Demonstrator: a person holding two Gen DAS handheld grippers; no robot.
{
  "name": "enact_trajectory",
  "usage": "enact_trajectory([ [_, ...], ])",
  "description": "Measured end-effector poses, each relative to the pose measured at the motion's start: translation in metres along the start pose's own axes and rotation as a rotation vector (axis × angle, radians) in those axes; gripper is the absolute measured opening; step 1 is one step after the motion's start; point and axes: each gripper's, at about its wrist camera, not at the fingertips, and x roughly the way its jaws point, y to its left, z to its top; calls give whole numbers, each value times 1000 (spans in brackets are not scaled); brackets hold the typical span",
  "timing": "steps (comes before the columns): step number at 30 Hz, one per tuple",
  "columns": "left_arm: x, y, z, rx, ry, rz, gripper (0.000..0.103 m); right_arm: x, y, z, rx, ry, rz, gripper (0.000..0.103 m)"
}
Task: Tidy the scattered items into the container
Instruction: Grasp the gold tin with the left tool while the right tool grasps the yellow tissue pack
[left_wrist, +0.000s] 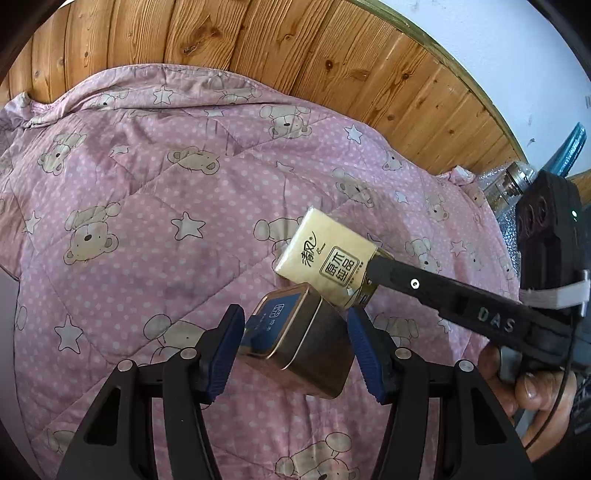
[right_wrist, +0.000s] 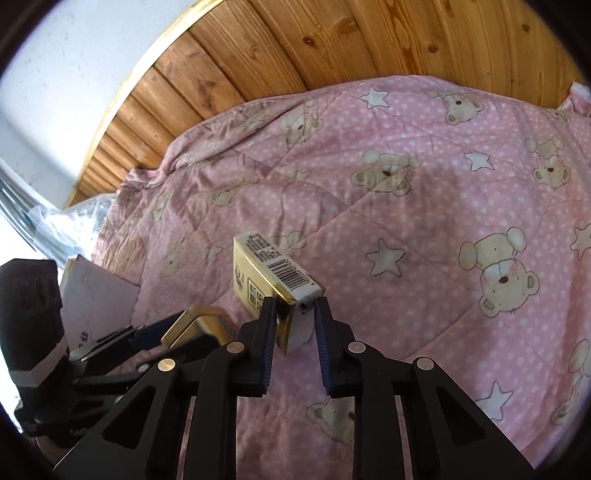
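A pink quilt with bears and stars (left_wrist: 147, 221) covers the bed. My left gripper (left_wrist: 295, 321) is shut on a bronze metal tin with a blue lid (left_wrist: 306, 347), its blue pads (left_wrist: 229, 347) pressing both sides. Just beyond the tin, my right gripper (left_wrist: 369, 280) reaches in from the right, shut on one end of a yellow tissue pack (left_wrist: 328, 254). In the right wrist view the tissue pack (right_wrist: 273, 273) sticks out from my right gripper (right_wrist: 295, 306), barcode side up. The left gripper (right_wrist: 155, 332) and the tin (right_wrist: 199, 325) sit low on the left.
A wooden headboard (left_wrist: 295, 44) and a white wall (right_wrist: 55, 74) bound the far side. A white box (right_wrist: 96, 295) lies at the quilt's left edge beside clear plastic wrap (right_wrist: 74, 218). A glass jar (left_wrist: 513, 181) stands at the right. A hand (left_wrist: 532, 387) holds the right gripper.
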Motion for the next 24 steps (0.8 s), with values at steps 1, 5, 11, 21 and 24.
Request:
enact_trajectory([
  [1, 0, 1, 0, -7, 2, 2, 59, 1, 4, -3, -8, 9, 7, 21],
  [5, 0, 4, 1, -33, 11, 5, 62, 11, 6, -9, -10, 38, 2, 28],
  [11, -1, 11, 2, -83, 15, 7, 64, 27, 7, -13, 16, 61, -16, 45],
  [21, -2, 23, 0, -109, 35, 54, 65, 17, 19, -27, -18, 66, -24, 42],
  [24, 2, 27, -5, -114, 48, 60, 65, 7, 12, -17, -40, 20, -46, 59],
])
